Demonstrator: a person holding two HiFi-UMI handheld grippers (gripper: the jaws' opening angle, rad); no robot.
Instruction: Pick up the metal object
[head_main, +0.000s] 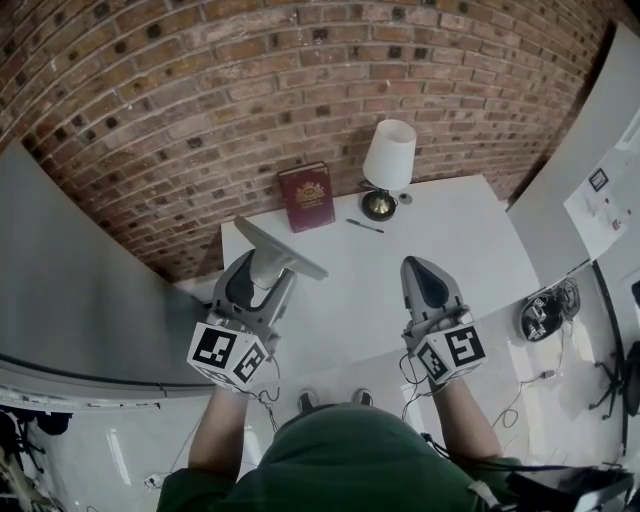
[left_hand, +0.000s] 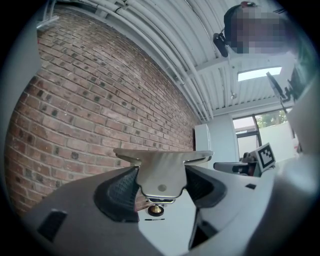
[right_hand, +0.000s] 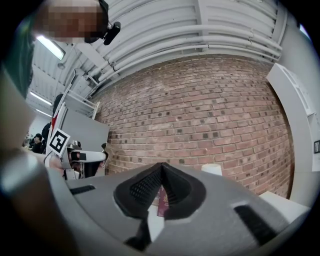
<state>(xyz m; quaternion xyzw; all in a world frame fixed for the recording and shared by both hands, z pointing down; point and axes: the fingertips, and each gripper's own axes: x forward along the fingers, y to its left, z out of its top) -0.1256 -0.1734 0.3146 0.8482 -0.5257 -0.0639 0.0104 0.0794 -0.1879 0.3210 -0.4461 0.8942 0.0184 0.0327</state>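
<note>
In the head view, our left hand-held gripper (head_main: 262, 276) is raised above the white desk (head_main: 460, 235) with the metal object (head_main: 282, 249), a flat grey plate with a wider top edge, clamped between its jaws and lifted clear of the surface. Our right hand-held gripper (head_main: 428, 272) hangs beside it, well apart, jaws narrowed to a point and carrying nothing. At the far side of the desk, against the brick wall (head_main: 200, 90), stand a maroon book (head_main: 306, 196) and a lamp (head_main: 388, 165) with a white shade, and a pen (head_main: 365, 226) lies just in front of them. In the left gripper view, the left hand-held gripper (left_hand: 161, 194) presses both pads on the plate's lower tab, the metal object (left_hand: 162, 167) upright and spreading wider above the jaws; the lamp's brass base (left_hand: 156, 210) shows beneath it. In the right gripper view, the right hand-held gripper (right_hand: 161, 174) has its jaw tips together, and a sliver of the maroon book (right_hand: 162, 202) shows through the gap lower down.
</note>
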